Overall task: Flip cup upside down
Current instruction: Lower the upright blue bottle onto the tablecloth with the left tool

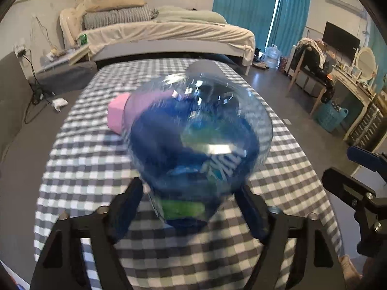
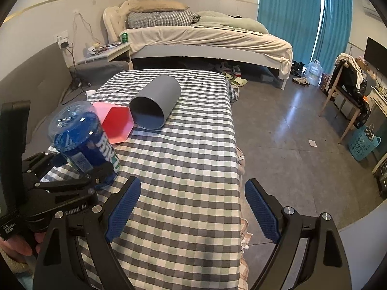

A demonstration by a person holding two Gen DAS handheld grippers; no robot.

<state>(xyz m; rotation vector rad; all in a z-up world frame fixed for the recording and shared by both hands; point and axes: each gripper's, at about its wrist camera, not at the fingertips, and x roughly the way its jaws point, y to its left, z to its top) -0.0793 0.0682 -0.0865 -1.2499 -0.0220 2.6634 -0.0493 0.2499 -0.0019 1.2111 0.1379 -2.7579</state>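
Note:
A clear plastic cup with a blue label [image 1: 193, 140] [image 2: 82, 140] is clamped low on its sides by my left gripper [image 1: 191, 193] [image 2: 79, 169], which is shut on it. The cup stands nearly on end over the left side of the checkered table [image 2: 193, 145], with its closed clear end up and a slight tilt. Whether it touches the cloth I cannot tell. My right gripper [image 2: 192, 193] is open above the table's front part with nothing between its blue pads [image 2: 123, 207]; it shows at the right edge of the left wrist view [image 1: 358, 169].
A grey cup [image 2: 157, 101] [image 1: 203, 66] lies on its side mid-table, mouth toward me. A pink hexagonal cup [image 2: 116, 123] [image 1: 116, 116] lies on its side against it. A grey sofa [image 2: 36, 84] is left, a bed [image 2: 205, 41] behind, and a chair [image 2: 346, 91] and blue basket [image 2: 362, 145] on the right.

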